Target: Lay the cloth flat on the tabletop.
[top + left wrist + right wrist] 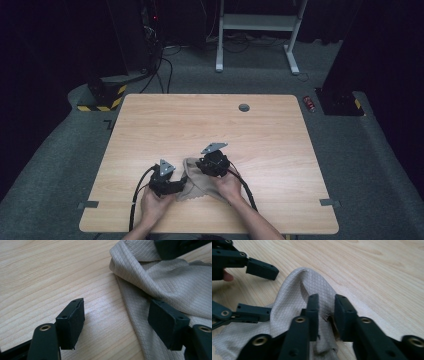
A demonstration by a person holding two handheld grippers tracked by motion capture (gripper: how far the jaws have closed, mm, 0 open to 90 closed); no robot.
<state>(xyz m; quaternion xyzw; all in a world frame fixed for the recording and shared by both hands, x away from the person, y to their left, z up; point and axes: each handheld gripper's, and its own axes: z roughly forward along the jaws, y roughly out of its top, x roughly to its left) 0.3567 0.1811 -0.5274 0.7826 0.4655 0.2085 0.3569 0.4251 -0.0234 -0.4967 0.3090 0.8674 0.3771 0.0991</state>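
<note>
From the high view, a beige cloth (196, 184) is lying crumpled on the wooden table (210, 125), in the lower middle of the frame near the table's near edge. The left gripper (176, 186) is sitting at the cloth's left edge, gripped by the person's left hand (152, 205), and the right gripper (204, 166) is resting over the cloth's upper part, with the right hand (229, 184) behind it.

In the left gripper view, the left gripper (116, 320) is standing with its jaws spread wide and released: the left one is hovering over bare wood at lower left, the right one is lying over the cloth (175, 287) at lower right, and nothing is being pinched. The cloth is filling the right half of the frame, folded into a raised ridge.

In the right gripper view, the right gripper (326, 315) is holding its jaws narrowly apart at centre bottom, with a raised fold of the cloth (297, 290) running between them; whether the pads are pressing it I cannot tell. The left gripper (257, 290) is showing splayed at the left edge
</note>
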